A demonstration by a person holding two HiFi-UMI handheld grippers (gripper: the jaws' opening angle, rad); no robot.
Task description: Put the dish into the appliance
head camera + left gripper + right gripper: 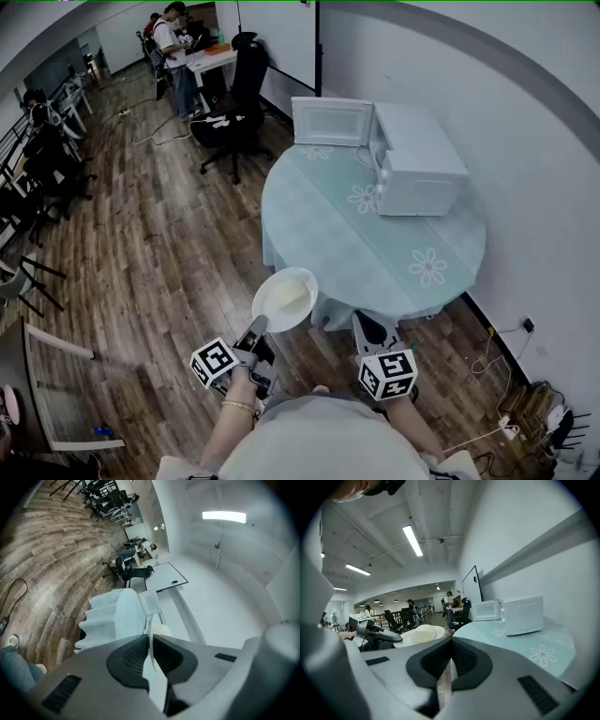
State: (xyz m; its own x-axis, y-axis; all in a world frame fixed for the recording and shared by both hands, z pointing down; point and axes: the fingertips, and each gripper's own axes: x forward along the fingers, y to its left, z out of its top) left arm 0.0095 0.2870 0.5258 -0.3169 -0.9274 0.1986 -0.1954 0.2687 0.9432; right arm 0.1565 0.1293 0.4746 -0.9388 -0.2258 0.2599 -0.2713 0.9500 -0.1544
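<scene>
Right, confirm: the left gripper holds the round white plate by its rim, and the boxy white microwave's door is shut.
The door is wrong: the head view shows it open on the boxy white microwave. The left gripper does hold the round white plate by its rim.

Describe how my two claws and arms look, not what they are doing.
The left claw and right claw each have two broad grey fingers lined with black ribbed pads. Each carries a white cube with black square markers: left cube, right cube. A bracelet circles the left wrist; no sleeves cover the forearms, and the top is pale grey.
</scene>
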